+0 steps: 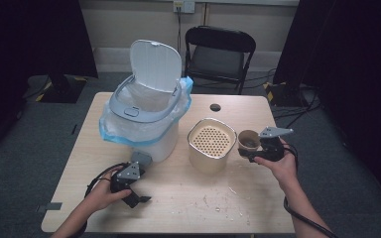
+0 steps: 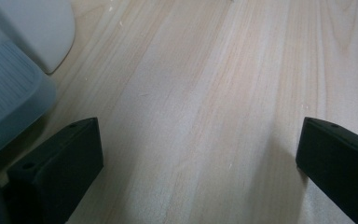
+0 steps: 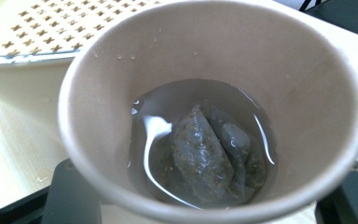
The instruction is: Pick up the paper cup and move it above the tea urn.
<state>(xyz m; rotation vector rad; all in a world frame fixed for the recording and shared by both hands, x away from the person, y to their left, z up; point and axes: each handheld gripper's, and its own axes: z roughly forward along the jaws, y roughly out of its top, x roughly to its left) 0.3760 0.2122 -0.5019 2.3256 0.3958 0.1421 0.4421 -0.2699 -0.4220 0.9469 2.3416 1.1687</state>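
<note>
A brown paper cup [image 1: 248,140] hangs just right of a beige canister with a perforated strainer top [image 1: 211,144]. My right gripper [image 1: 248,153] is shut on the paper cup. In the right gripper view the cup [image 3: 214,51] holds a little liquid and a wet tea bag [image 3: 205,154], with the gripper [image 3: 209,189] clamping its sides and the strainer top [image 3: 51,23] just beyond. My left gripper [image 1: 138,197] rests low on the table in front of a white bin [image 1: 149,104]. In its own view that gripper [image 2: 200,140] stands open over bare wood.
The bin has its lid raised and a clear bag liner draped over its rim; its base [image 2: 32,28] and grey pedal [image 2: 4,98] lie close to my left jaw. Crumbs and drops [image 1: 218,201] dot the table front. A black chair [image 1: 218,54] stands behind the table.
</note>
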